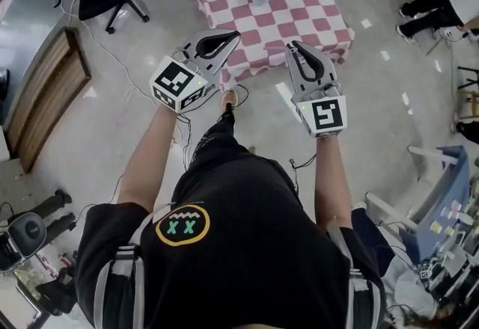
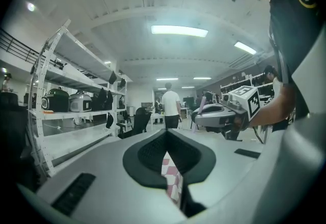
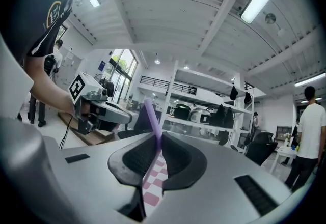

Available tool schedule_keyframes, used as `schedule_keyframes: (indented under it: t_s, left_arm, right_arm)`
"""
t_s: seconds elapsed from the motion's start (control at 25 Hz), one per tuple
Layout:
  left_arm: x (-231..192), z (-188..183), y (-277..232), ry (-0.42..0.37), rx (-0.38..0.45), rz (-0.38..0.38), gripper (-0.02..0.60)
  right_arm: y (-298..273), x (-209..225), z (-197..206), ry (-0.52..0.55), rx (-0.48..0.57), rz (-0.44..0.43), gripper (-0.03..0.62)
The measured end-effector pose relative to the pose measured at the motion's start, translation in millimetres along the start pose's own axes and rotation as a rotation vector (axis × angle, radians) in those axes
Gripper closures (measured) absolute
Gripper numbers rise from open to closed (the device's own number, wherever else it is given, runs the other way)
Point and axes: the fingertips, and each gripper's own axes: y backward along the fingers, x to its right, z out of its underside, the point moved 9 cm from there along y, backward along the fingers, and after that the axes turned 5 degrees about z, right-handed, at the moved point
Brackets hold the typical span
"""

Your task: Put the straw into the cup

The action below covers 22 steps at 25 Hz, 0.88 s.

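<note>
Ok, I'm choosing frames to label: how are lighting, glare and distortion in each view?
Head view: even, sharp, pale lamp reflections on the floor. Left gripper view: fisheye bends the shelving, the ceiling lamp blooms. Right gripper view: dark vignetted corners, yet the purple straw is sharp.

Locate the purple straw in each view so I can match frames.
Right gripper view: straw at centre, pinched in the right gripper, tip up.
Left gripper view: thin purple stick right of centre, at that gripper's tip, likely it.
Head view: not made out.
Shared landmark: checkered tablecloth.
</note>
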Motion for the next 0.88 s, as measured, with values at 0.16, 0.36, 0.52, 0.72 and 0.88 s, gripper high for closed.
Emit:
schedule_keyframes:
  t_s: [0.16, 0.36, 0.52, 0.72, 0.88]
  left_arm:
    - [-45.4, 7.1, -19.2, 0.018, 0.003, 0.011, 0.568]
    - [-97.2, 14.8, -39.2, 0.036, 0.000, 0.037, 0.566]
    - [-134.6, 18.7, -52.6, 0.047, 0.001, 0.064, 0.566]
    - [-172.7, 24.2, -62.3, 0.064, 0.011, 0.094, 0.568]
    - [-192.2, 26.9, -70.5, 0.068, 0.017, 0.124, 0.568]
  right_arm:
    - [-43.3, 20.4, 4.1, 0.003, -0.011, 0.013, 0.537]
    - [-92.5, 39.7, 6.9, 0.003, -0.049, 0.034, 0.537]
    - [-130.1, 50.1, 6.3, 0.010, -0.052, 0.049, 0.537]
    - [-169.5, 56.3, 2.1, 0.022, -0.060, 0.065, 0.536]
    - [-187.5, 61.0, 4.2, 0.030, -0.110, 0.089, 0.536]
